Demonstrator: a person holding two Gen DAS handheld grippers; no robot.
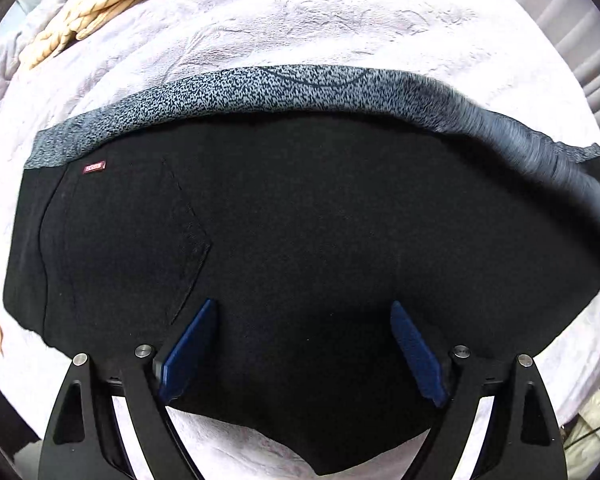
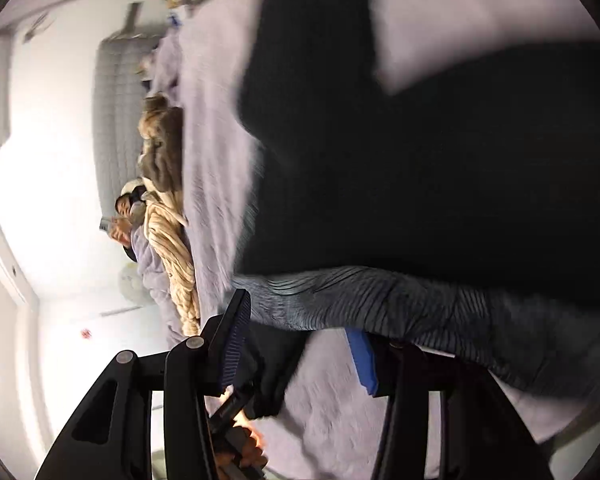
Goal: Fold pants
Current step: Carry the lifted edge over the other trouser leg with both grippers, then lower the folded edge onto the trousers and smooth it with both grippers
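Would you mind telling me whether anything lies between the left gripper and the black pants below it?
Nothing visible does: the left gripper hangs open directly over the black pants, spread on the lilac blanket.

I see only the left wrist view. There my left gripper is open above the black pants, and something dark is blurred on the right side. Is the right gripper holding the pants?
Observer: It seems not. The right gripper has its jaws apart, and no cloth looks pinched between the pads.
Operator: Where is the grey lining relative to it?
Observer: The grey lining runs across just beyond its tips and is blurred.
Operator: Is anyone else nearby?
Observer: Yes. A person lies at the far end of the bed, beside the beige blanket.
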